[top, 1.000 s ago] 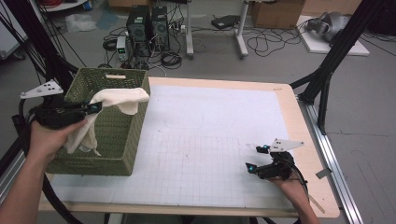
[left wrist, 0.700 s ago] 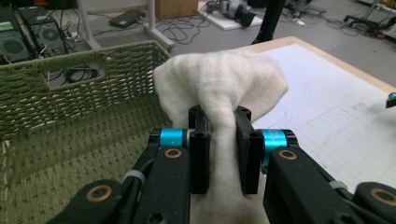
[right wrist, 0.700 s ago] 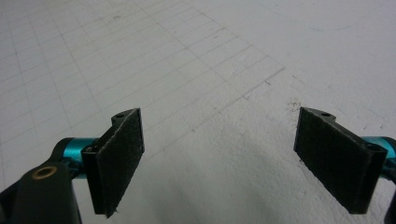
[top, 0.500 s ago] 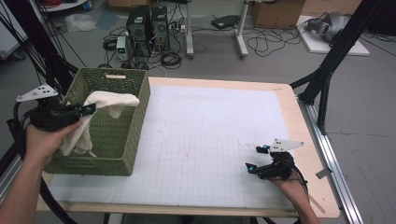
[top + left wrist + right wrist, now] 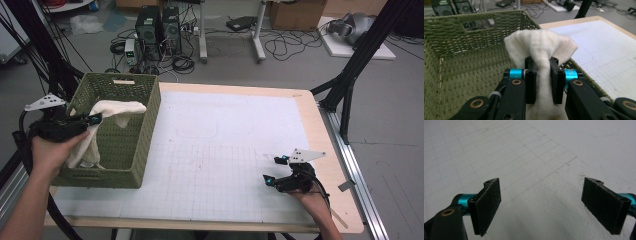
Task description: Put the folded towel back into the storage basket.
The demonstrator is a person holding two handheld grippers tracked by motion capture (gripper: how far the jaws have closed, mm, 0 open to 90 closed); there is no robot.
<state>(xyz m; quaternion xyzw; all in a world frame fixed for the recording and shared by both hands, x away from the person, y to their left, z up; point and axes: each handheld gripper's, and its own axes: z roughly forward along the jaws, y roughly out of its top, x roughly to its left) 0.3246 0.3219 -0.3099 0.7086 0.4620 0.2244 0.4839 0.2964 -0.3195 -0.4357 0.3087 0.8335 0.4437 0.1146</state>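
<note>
The left hand-held gripper pinched the white cloth over the green wicker basket; the right hand-held gripper stood released. Released early, the cloth's draped end might have snagged the rim.

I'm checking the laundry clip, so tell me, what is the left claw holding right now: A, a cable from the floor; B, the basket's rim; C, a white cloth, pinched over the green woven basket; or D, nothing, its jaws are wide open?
C: the left claw has its jaws closed on the bunched white cloth, which drapes over the green woven basket, as the left gripper view and high view show.
</note>
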